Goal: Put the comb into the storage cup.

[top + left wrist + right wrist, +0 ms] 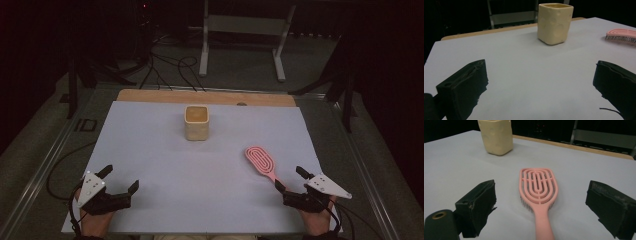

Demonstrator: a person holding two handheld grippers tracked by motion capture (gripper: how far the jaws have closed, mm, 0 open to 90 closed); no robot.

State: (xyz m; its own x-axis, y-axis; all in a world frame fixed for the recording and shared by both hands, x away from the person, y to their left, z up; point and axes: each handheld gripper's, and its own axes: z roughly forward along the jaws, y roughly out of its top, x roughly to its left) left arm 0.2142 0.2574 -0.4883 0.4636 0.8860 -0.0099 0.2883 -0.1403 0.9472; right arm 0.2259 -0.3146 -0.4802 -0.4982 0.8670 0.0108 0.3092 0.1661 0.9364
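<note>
Seemingly poised over a grooming job, the right tool (pixel 292 181) stands wide open at the near right edge of the desk (pixel 150 150), its two black jaws flanking the handle of a pink hairbrush (pixel 262 162) without touching it. The brush lies bristles down on the pale sheet, head pointing away toward the middle of the desk, handle end nearest the person. A cream square cup (pixel 196 122) stands upright well beyond it, near the far edge. At the near left, the left tool (pixel 120 180) rests equally wide open with nothing between its jaws, well apart from both things.

The likely trouble lies in the grip. The handle is slim, smooth and low on the desk; jaws closing too high could pinch over its top and squirt it sideways, while jaws driven too low could scrape the sheet. A hold taken at the very end of the handle would probably leave the heavier head to sag or swing. If the brush is bound for the cup, a tilted approach could catch the rim and knock the light cup over, since the left tool is too far away to steady it.
</note>
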